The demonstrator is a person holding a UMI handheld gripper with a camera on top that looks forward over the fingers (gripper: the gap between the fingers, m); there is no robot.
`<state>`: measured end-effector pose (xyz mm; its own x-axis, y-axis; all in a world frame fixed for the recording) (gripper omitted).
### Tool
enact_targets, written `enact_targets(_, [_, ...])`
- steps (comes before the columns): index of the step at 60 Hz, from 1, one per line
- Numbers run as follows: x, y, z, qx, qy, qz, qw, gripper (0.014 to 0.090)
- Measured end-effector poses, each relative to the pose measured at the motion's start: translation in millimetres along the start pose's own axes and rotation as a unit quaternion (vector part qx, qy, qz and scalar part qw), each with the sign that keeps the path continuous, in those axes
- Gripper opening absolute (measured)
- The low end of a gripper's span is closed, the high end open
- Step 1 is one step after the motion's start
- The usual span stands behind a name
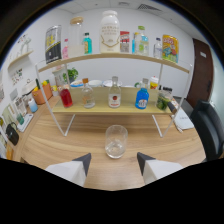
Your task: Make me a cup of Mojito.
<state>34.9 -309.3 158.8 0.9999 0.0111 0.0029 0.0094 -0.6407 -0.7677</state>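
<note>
The gripper [113, 161] is spread wide and holds nothing. Just ahead of its fingers a glass [116, 141] stands upright on the table [60, 145], apart from both tips. It looks nearly empty, with at most a trace of clear liquid at the bottom, so the drink seems barely begun: pouring and mixing are left. Beyond it, on the rack [102, 106], stand a red bottle [65, 95], two clear bottles [114, 93] and a blue bottle [142, 97]. Their labels cannot be read.
</note>
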Motion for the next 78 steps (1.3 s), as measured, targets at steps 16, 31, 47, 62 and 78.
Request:
enact_targets(16, [3, 6, -24, 0.006, 0.003, -0.006, 1.0, 0.0859])
enact_targets(31, [41, 35, -51, -0.006, 0.0, 0.007, 1.0, 0.086])
enact_targets(47, [112, -2, -35, 0.013, -0.008, 0.022, 1.0, 0.0863])
enact_targets(62, [164, -70, 21, 0.038, -0.015, 0.029, 0.999, 0.0848])
enact_targets(78, [180, -101, 80, 0.025, -0.024, 0.043, 0.998, 0.0729])
